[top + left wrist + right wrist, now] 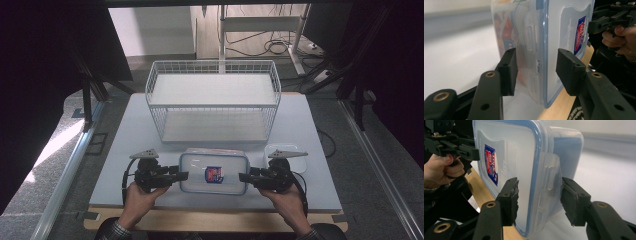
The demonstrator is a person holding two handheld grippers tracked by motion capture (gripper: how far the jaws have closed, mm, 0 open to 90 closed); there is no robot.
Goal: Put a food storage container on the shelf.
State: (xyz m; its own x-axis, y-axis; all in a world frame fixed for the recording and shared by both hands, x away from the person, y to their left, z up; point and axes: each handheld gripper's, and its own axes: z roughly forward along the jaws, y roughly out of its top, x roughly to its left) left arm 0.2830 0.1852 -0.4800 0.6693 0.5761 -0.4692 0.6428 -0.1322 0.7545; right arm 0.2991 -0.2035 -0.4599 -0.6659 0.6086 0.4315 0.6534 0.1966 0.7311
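A clear plastic container (214, 172) with a blue-rimmed lid and a red and blue label lies on the table's near side. My left gripper (182, 176) comes in from the left, its jaws over the container's (544, 37) short end, one pad on the lid, the other under the body, beside the latch flap. From the right, my right gripper (244, 177) clamps the opposite end of the container (519, 157) the same way. Orange contents show faintly through the wall in the left gripper view.
A white wire basket shelf (212, 62) stands behind the container mid-table. A small white square dish (295, 152) sits just behind my right gripper. The pale mat (140, 130) ends at a wooden edge (210, 220) near the person's hands.
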